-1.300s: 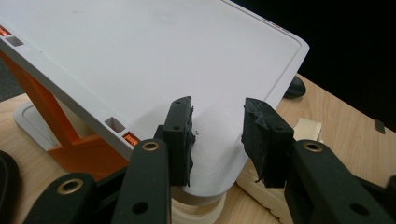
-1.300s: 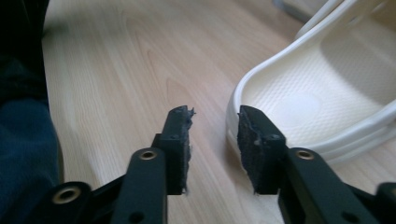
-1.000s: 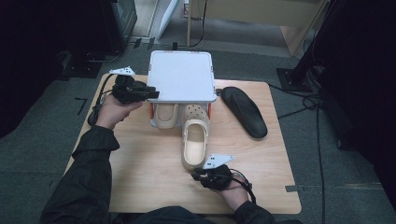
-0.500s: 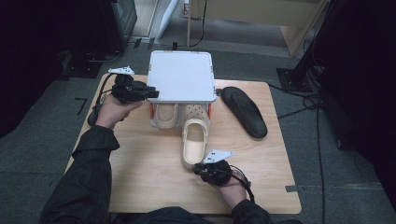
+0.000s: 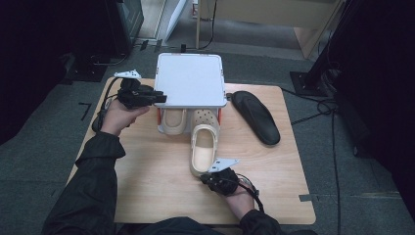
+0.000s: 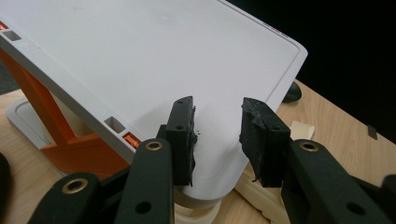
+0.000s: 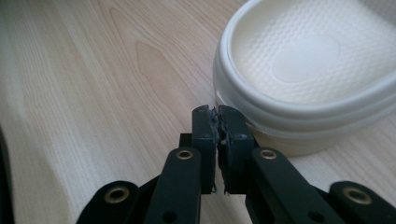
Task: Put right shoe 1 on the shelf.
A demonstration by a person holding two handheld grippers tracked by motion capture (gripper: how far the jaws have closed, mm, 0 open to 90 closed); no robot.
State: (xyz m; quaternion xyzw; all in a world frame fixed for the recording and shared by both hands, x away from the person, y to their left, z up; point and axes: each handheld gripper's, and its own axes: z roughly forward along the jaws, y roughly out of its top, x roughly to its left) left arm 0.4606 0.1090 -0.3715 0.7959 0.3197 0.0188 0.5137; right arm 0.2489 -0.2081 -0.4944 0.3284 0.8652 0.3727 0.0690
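Note:
A white shoe rack (image 5: pixel 191 81) with orange supports (image 6: pixel 60 140) stands at the table's far middle. One cream clog (image 5: pixel 173 120) sits under it. A second cream clog (image 5: pixel 203 147) lies half out, heel toward me. My left gripper (image 5: pixel 159 98) hovers at the rack's left front corner, and its jaws (image 6: pixel 217 130) stand apart over the white top (image 6: pixel 140 56) with nothing pinched. My right gripper (image 5: pixel 205 177) rests low beside the near clog's heel (image 7: pixel 303 60). Its jaws (image 7: pixel 218 116) are shut and empty, just left of the heel rim.
A black insole (image 5: pixel 254 117) lies to the right of the rack. The wooden table (image 5: pixel 147 166) has bare room left of the near clog and along the front. Cables trail from both grippers. Dark floor surrounds the table.
The right hand has crept slightly left beside the clog's heel. The left hand and the rack have stayed put.

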